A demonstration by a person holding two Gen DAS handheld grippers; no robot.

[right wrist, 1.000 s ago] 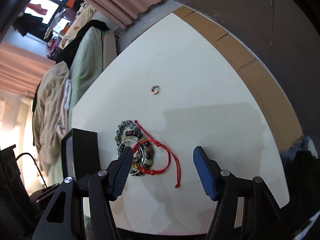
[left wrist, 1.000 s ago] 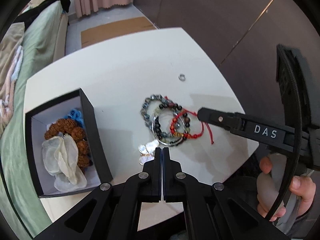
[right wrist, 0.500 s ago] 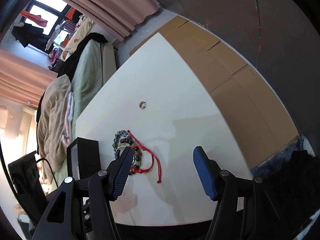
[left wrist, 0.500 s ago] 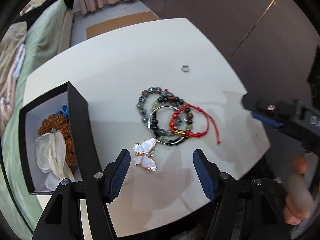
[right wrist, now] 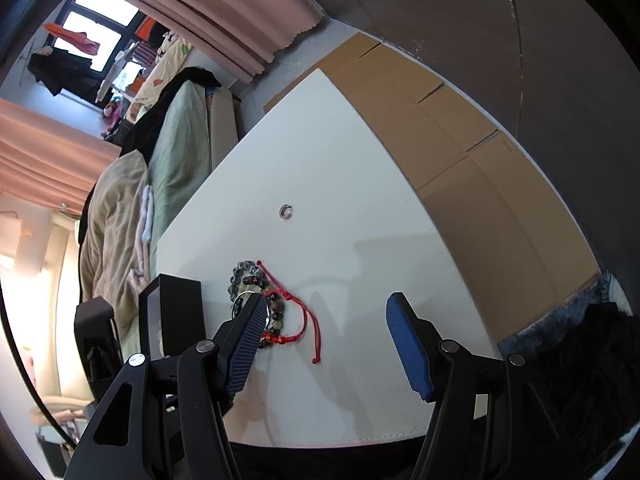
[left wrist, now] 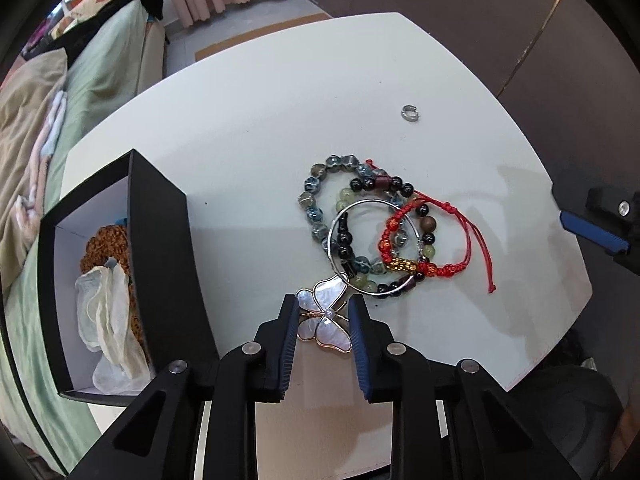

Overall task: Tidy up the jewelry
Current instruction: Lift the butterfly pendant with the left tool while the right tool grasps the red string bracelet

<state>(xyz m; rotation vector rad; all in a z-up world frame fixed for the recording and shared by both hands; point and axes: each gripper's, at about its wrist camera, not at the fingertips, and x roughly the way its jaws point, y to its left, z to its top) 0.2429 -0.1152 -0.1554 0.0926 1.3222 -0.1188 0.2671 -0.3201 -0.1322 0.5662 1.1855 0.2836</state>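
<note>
A pearly butterfly pendant [left wrist: 326, 322] lies on the white table [left wrist: 260, 128] between the fingers of my left gripper [left wrist: 322, 314], whose jaws stand close on either side of it; contact is unclear. Just beyond lies a tangle of bracelets [left wrist: 372, 232]: grey-blue beads, dark beads, a silver bangle and a red cord bracelet [left wrist: 436, 240]. A small silver ring [left wrist: 409, 112] lies further back. A black jewelry box [left wrist: 160, 256] at the left holds brown beads and white pieces. My right gripper [right wrist: 324, 340] is open and empty, above the table's near edge, with the bracelets [right wrist: 260, 300] by its left finger.
A bed with green and beige covers [left wrist: 48, 128] stands left of the table. Pink curtains [right wrist: 208, 12] hang at the back. Brown cardboard [right wrist: 460, 152] lies on the floor past the table's far right edge. The right gripper's fingertip [left wrist: 596, 228] shows at the right of the left wrist view.
My left gripper opened, then came down around the butterfly pendant and narrowed. My right gripper drew back from the bracelets and stays open.
</note>
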